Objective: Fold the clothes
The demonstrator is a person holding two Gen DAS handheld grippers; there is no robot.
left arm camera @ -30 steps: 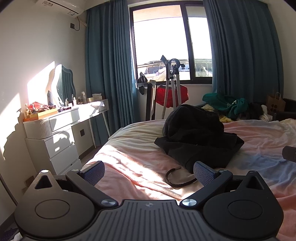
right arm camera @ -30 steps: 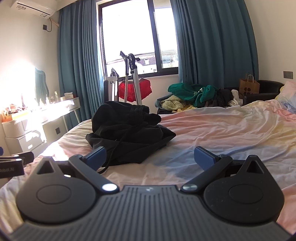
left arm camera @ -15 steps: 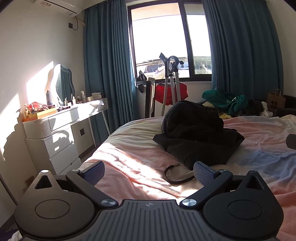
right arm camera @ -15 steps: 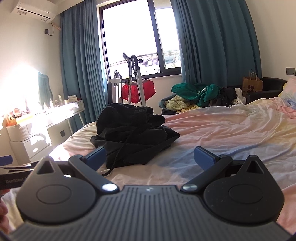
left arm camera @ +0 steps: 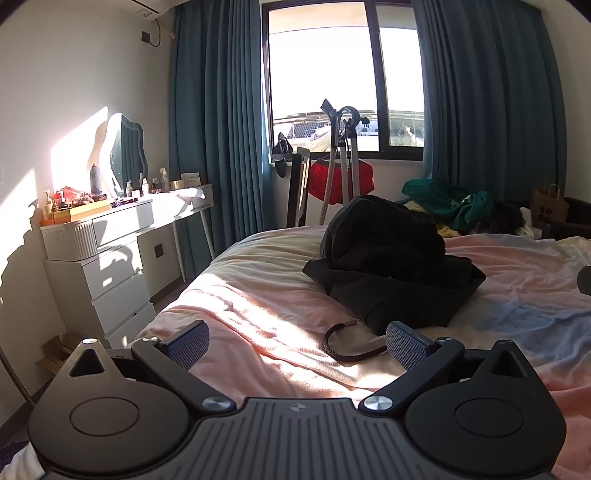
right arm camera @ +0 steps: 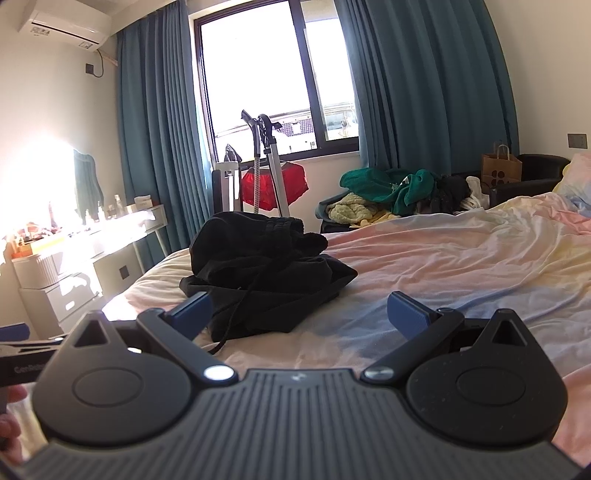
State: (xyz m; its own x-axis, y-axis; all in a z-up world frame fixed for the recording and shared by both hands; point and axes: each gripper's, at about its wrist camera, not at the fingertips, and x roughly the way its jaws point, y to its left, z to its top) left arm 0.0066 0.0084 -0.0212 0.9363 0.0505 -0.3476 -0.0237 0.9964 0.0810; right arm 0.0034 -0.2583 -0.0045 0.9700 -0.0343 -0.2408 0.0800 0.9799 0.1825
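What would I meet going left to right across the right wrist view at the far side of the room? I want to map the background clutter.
Air conditioner → vanity desk → red garment on the stand → green clothes pile → brown paper bag → black armchair.

Crumpled black garment (left arm camera: 391,273) on bed (left arm camera: 258,306)
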